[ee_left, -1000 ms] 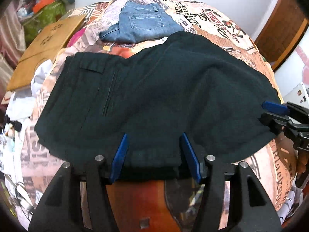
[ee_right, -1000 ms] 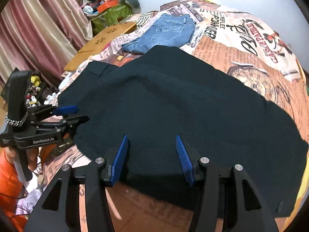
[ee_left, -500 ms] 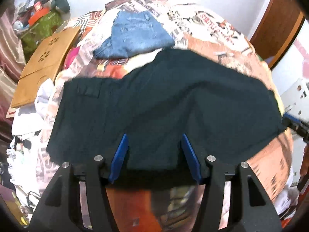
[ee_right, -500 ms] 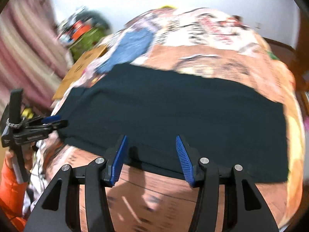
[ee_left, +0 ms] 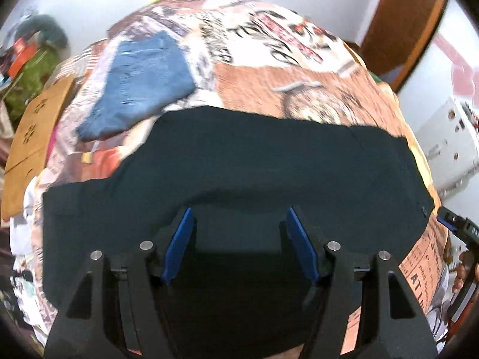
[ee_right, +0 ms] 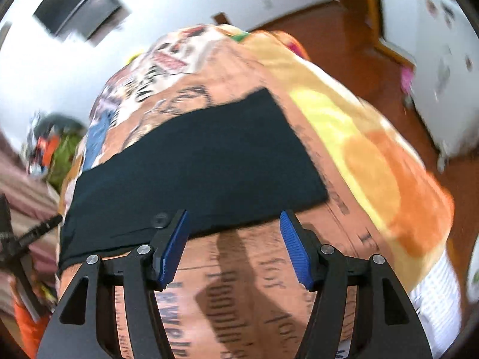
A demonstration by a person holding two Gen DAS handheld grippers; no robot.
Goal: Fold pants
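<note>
Black pants (ee_left: 269,173) lie flat as a long dark strip across the printed blanket (ee_left: 299,89). My left gripper (ee_left: 239,239) hovers over their near part; its jaws are opening, with the cloth below them and nothing pinched. In the right wrist view the pants (ee_right: 194,164) end in a square edge at the right. My right gripper (ee_right: 235,239) hangs at their near edge, mostly over bare blanket (ee_right: 254,284). Its jaws are opening with nothing between them, and its left pad (ee_right: 173,245) sits by a button (ee_right: 160,220). Each gripper shows at the other view's edge.
Folded blue jeans (ee_left: 140,86) lie on the bed beyond the pants. Flat cardboard (ee_left: 33,125) and clutter stand off the bed's left side. A brown door (ee_left: 398,30) and a white appliance (ee_left: 443,149) are at the right. Wooden floor (ee_right: 359,30) surrounds the bed's far end.
The right gripper has slid right along the near edge and rolled, now looking at the pants' end. The left gripper has moved over the cloth. Both pairs of jaws stand wider.
</note>
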